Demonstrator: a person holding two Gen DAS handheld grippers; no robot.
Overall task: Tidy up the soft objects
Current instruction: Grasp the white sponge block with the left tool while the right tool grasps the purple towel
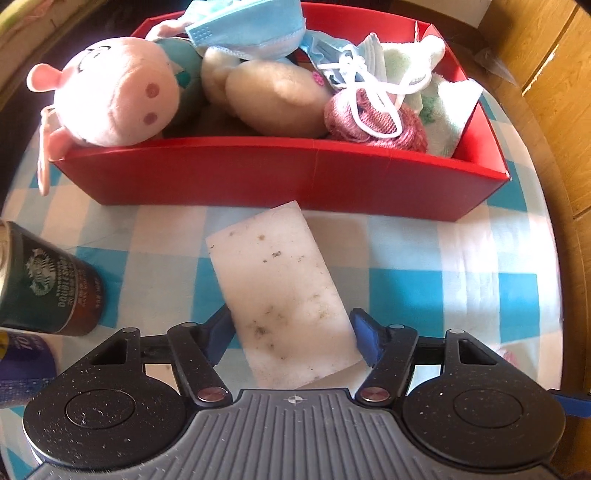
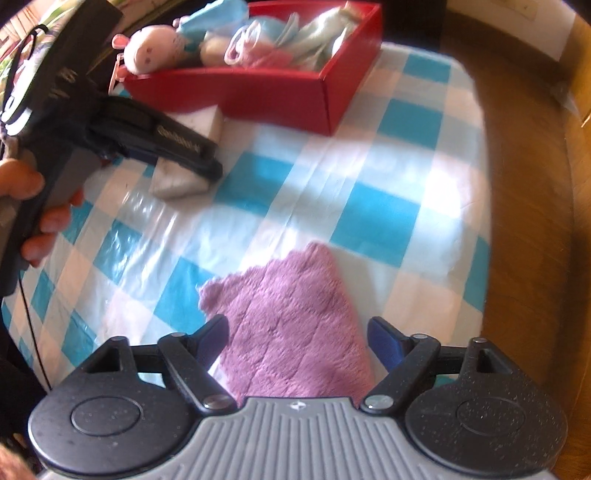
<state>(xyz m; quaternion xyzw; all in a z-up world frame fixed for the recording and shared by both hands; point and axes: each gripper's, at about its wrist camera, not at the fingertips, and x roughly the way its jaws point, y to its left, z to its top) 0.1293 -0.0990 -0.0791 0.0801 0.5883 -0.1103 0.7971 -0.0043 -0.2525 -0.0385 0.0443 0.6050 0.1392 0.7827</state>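
Note:
A stained white sponge lies flat on the blue-and-white checked tablecloth, just in front of the red box. My left gripper points down over the sponge's near end, with a blue pad against each long side. The right wrist view shows the same sponge under that gripper. A purple fluffy cloth lies between the fingers of my right gripper. That gripper is open: its left pad brushes the cloth's edge and the right pad stands clear of it.
The red box holds a pink pig plush, a beige plush, blue face masks, a pink yarn ball and a white-green towel. A dark drink can stands at the left. The wooden table edge runs along the right.

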